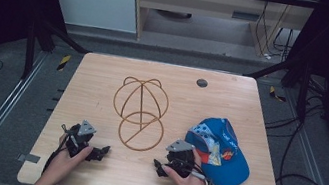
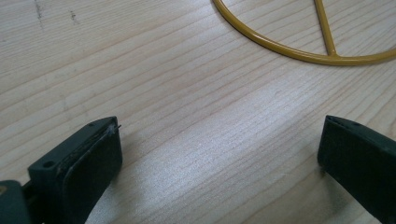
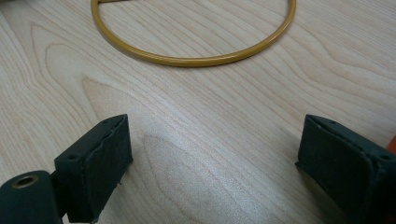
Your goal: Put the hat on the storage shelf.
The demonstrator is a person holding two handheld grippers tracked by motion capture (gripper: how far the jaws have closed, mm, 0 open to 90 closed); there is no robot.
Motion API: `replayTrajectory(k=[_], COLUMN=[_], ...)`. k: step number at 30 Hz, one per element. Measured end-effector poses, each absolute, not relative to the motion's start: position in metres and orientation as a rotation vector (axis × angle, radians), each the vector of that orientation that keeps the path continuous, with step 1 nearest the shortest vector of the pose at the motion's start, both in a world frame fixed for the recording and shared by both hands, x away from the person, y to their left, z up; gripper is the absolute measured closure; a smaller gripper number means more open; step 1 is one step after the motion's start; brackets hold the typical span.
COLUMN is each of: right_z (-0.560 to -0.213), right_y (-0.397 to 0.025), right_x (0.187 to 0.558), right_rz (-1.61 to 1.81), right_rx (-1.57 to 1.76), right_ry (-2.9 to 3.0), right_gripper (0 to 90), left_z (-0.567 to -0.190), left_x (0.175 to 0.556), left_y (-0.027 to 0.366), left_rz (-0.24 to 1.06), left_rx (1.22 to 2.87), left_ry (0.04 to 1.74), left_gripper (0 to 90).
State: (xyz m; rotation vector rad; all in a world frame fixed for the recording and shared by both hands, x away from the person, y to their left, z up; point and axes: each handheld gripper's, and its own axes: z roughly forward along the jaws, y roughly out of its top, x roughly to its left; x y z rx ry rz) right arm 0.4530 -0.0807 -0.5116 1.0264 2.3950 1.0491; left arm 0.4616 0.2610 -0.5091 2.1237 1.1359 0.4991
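A gold wire hat stand (image 1: 139, 112) stands at the middle of the wooden table (image 1: 104, 77), a round base ring under a domed wire frame. To its right lies a blue cap (image 1: 221, 150) with a patterned panel. My left gripper (image 1: 100, 153) rests near the table's front left, held by a hand, jaws wide apart over bare wood. The stand's base ring (image 2: 299, 51) curves across the top of the left gripper view. My right gripper (image 1: 158, 167) sits at the front, just left of the cap, open with nothing between its fingers. The ring (image 3: 196, 58) lies ahead of it.
A small dark round grommet (image 1: 201, 83) is set into the table near its far edge. Black frame legs and cables stand on the floor around the table. Bare wood stretches along the far left and the front edge.
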Motion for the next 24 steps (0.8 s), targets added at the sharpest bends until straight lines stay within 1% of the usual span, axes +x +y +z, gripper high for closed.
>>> replayTrajectory(k=[7, 8, 10, 14, 19, 24], right_z=[-0.512, -0.511, -0.509, -0.5, -0.479, -0.451], right_y=[-0.081, -0.081, -0.081, -0.081, -0.087, -0.11], right_x=[0.45, 0.451, 0.45, 0.445, 0.436, 0.43], right_rz=[1.053, 1.055, 1.045, 1.039, 1.013, 1.002], right_rx=[1.03, 1.023, 1.034, 1.018, 0.983, 0.95], right_ry=[2.394, 2.402, 2.412, 2.442, 2.471, 2.467], right_gripper=[10.7, 11.5, 16.4, 13.7, 10.4, 6.6], left_z=[-0.509, -0.509, -0.509, -0.509, -0.509, -0.509], left_x=[0.462, 0.462, 0.462, 0.462, 0.462, 0.461], left_y=[0.261, 0.261, 0.261, 0.261, 0.261, 0.261], left_rz=[0.499, 0.499, 0.499, 0.499, 0.5, 0.5], left_rx=[2.129, 2.124, 2.124, 2.125, 2.124, 2.124], left_ry=[1.134, 1.136, 1.136, 1.136, 1.136, 1.136], left_gripper=[0.0, 0.0, 0.0, 0.0, 0.0, 0.0])
